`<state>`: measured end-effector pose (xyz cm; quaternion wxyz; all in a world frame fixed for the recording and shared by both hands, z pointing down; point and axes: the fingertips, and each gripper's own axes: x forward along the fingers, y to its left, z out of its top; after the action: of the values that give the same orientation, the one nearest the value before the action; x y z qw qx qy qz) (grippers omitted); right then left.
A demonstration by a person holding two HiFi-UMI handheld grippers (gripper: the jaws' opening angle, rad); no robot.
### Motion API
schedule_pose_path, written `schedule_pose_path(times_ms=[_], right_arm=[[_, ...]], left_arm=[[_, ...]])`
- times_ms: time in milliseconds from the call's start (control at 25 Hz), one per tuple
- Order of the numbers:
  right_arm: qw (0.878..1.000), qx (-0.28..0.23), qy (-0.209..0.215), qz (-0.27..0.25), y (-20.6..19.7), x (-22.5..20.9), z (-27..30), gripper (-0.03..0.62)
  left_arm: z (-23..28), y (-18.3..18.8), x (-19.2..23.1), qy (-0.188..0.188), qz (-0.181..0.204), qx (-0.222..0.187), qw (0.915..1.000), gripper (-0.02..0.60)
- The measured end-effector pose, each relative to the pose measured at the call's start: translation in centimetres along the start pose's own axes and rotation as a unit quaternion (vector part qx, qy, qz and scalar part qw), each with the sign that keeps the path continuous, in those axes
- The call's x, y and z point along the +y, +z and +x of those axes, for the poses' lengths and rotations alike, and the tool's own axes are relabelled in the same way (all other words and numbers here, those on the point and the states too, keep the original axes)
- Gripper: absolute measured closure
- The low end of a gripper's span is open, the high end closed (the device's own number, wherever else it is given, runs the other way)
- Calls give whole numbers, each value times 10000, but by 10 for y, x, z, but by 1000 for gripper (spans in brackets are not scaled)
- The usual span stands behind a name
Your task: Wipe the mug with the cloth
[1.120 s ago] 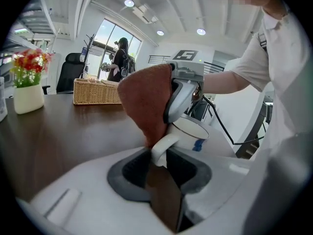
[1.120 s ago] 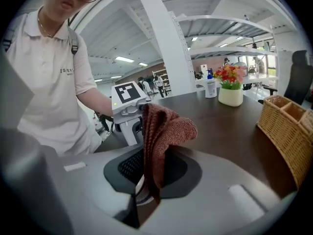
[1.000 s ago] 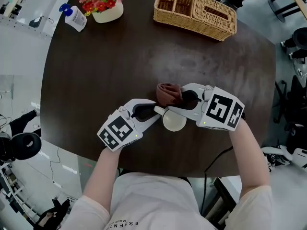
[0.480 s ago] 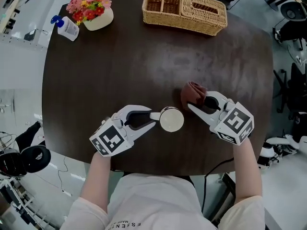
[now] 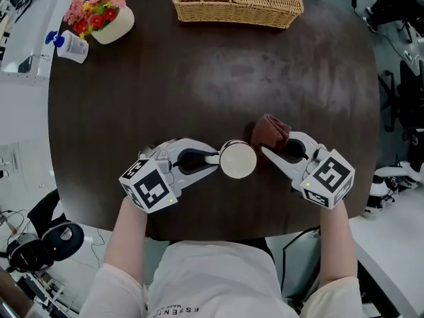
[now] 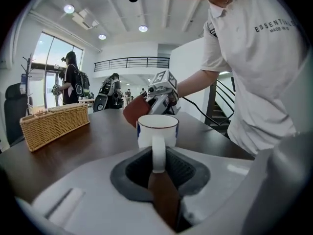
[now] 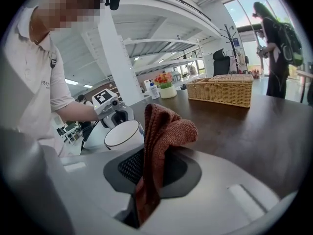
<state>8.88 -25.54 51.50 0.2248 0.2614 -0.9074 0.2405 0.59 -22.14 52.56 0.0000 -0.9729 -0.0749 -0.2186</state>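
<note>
A white mug with a blue pattern stands upright near the front of the dark table. My left gripper is shut on the mug's handle, holding the mug from its left. My right gripper is shut on a rust-brown cloth, whose bunched end sticks up just right of the mug, slightly apart from it. In the right gripper view the cloth rises from between the jaws, with the mug close on its left.
A wicker basket sits at the table's far edge. A pot of flowers and a small bottle stand at the far left corner. The table's front edge lies close below both grippers.
The right gripper pulled the cloth off the mug to the right, then stayed beside it. The mug and left gripper stayed put.
</note>
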Motion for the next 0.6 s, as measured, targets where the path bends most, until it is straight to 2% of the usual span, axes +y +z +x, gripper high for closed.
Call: schedule_pose_path(times_ms=[160,320,480,600], right_arm=[[9998,-23,-141,149,-11,1,-4,510],[9995,-31,-233,230,-15,5,-2,510],[9991,57,-394,157,-13,7,-2,510],[9982,-4,-566,192,-7,9,-3,510]], left_arm=[[2,3,-1,96,53,-114,9999,516],[-3,5,-3,141,-85,-289,9994,518],[-19,38,5,345,-120,-766,9964,518],[-33,70,15,612,-264,-967,9931,518]])
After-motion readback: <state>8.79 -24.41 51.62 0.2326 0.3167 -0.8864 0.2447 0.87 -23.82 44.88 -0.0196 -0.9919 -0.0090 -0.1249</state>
